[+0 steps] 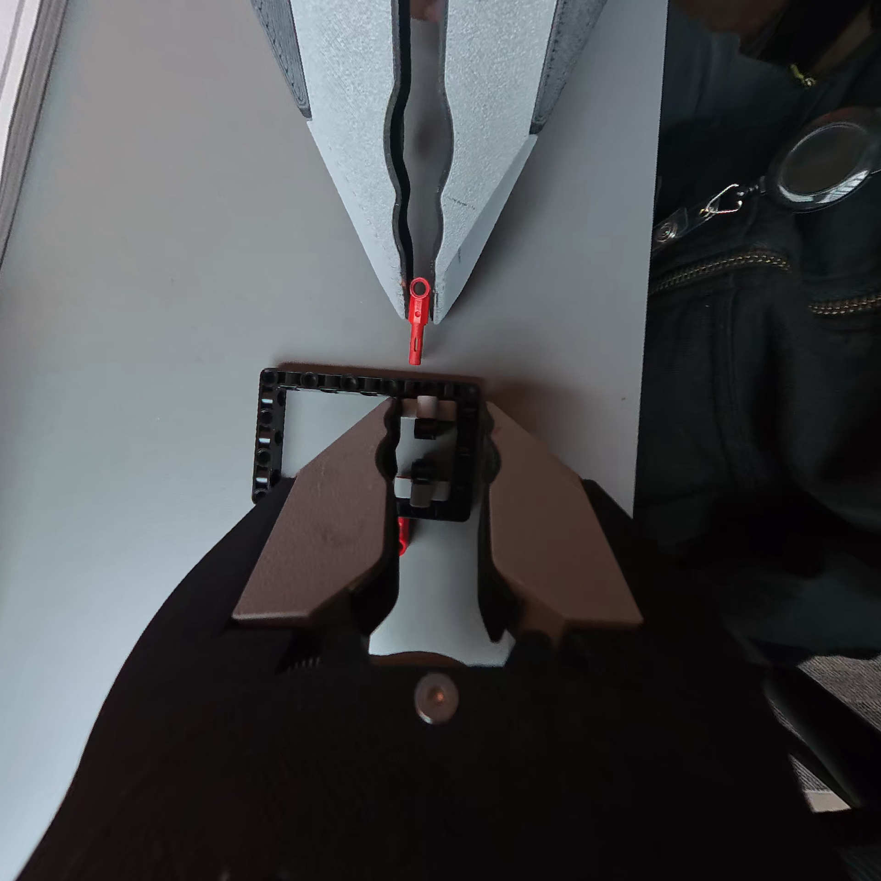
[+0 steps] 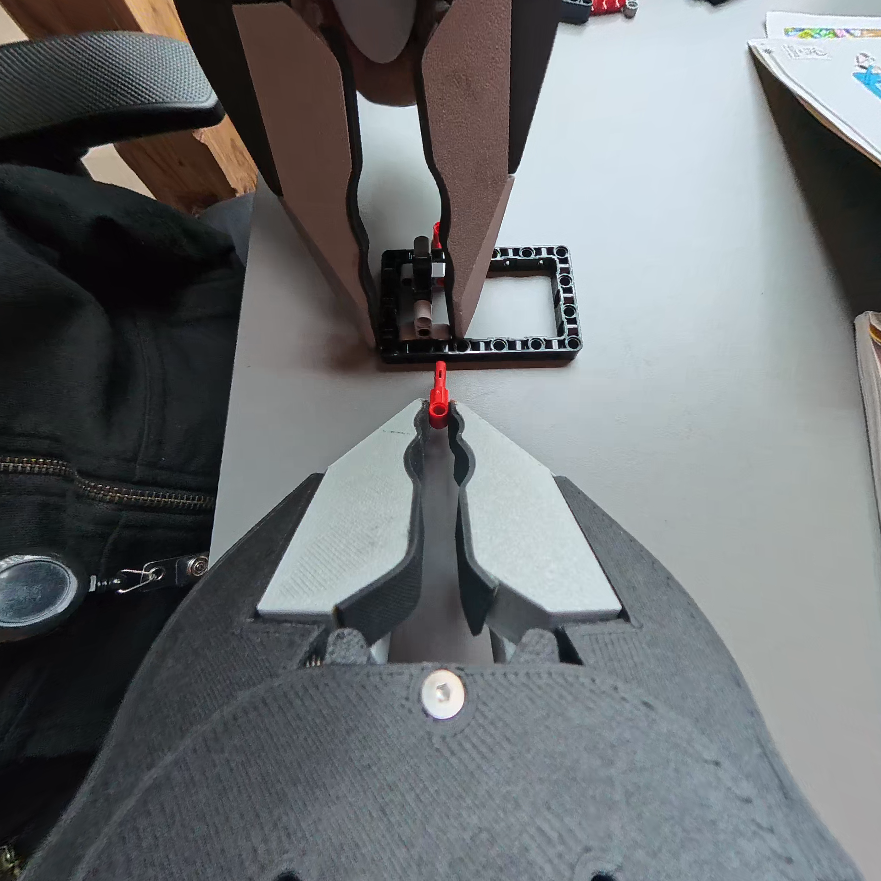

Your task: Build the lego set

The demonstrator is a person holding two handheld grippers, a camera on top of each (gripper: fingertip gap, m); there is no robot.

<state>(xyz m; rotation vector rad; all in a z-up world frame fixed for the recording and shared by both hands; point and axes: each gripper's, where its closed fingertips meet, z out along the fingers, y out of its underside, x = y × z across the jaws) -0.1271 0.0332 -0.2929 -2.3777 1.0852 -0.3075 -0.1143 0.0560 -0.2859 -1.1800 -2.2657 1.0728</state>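
A black rectangular lego frame [image 1: 267, 429] lies flat on the grey table [image 1: 143, 286]; it also shows in the right wrist view [image 2: 567, 295]. Small black, white and grey pieces [image 2: 422, 281] sit inside one end, and a red piece [image 1: 404, 536] sticks out beyond that end. My left gripper [image 1: 436, 410], with brown fingers, straddles that end: one finger inside the frame's opening, the other against its outer side, shut on it. My right gripper [image 2: 437, 405], with grey fingers, is shut on a red pin [image 2: 438, 386]. The pin points at the frame's long side, a short gap away.
Paper instruction sheets [image 2: 834, 81] lie at the far right, with a stack of booklets [image 2: 870, 381] at the right edge. Loose pieces [image 2: 600, 7] lie far back. A person in a black jacket [image 2: 95, 381] sits at the table's edge, next to a chair armrest [image 2: 95, 81]. My left and right fingertips are right by each other.
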